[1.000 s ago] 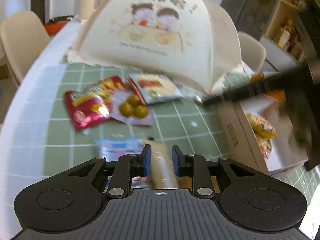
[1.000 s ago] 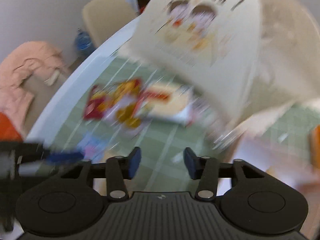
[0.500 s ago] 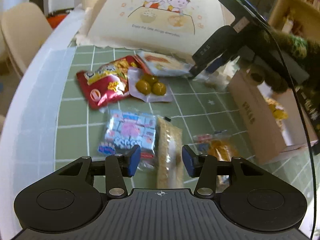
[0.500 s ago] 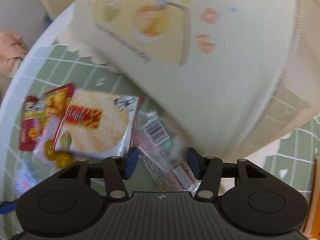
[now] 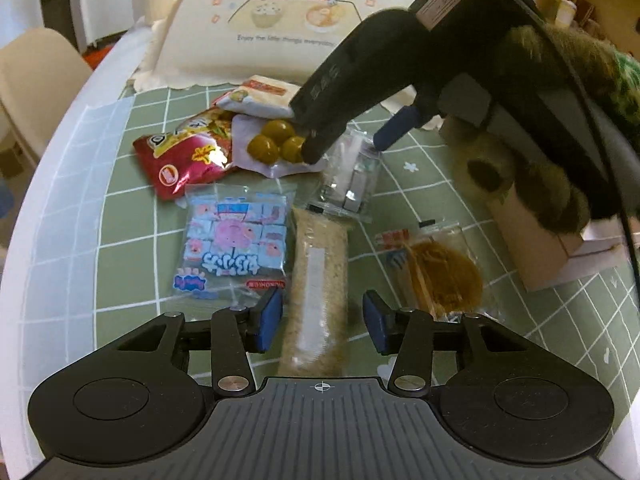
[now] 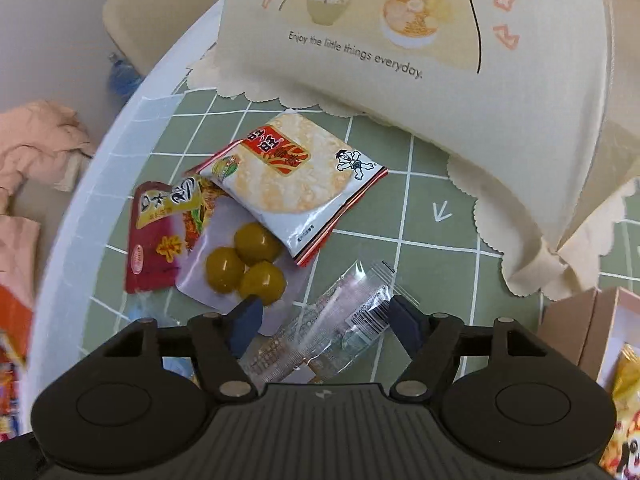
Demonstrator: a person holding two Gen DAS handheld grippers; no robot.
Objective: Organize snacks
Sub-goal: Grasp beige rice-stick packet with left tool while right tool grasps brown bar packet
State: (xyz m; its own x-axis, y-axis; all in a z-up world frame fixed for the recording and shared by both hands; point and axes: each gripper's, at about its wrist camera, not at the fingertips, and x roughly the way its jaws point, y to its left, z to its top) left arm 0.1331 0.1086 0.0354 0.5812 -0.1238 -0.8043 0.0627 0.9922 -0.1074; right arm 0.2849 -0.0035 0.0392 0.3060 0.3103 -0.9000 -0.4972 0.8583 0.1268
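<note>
Left wrist view: left tool (image 5: 322, 320) is spread, pads straddling the near end of the long grain bar pack (image 5: 317, 280) without pressing it; jaws have just been closing a little. The bar lies flat on the tabletop (image 5: 132, 232), its far end tucked under the clear wrapped pack (image 5: 349, 178), with the blue marshmallow bag (image 5: 234, 250) just beside it. Risks: if the tool is closed too low, only film could be pinched and the pack could slip; when lifted, the clear pack could be dragged along or the blue bag nudged. The right tool (image 5: 344, 144) is seen descending over the clear pack, so a collision between the two tools is likely if both packs are worked at once. The cardboard box (image 5: 540, 240) at right is mostly hidden by a sleeve; contents cannot be told here.

Right wrist view: right tool (image 6: 324, 322) is spread, jaws just opened wider, with the clear wrapped pack (image 6: 340, 320) between the pads, not pinched. Its left pad sits over the edge of the green plum pouch (image 6: 240, 268), which could be caught too. The rice cracker bag (image 6: 296, 184) and red snack bag (image 6: 160, 236) lie near, overlapping. The box (image 6: 576, 320) shows at the right edge, with one yellow-orange snack bag (image 6: 624, 392) inside.
</note>
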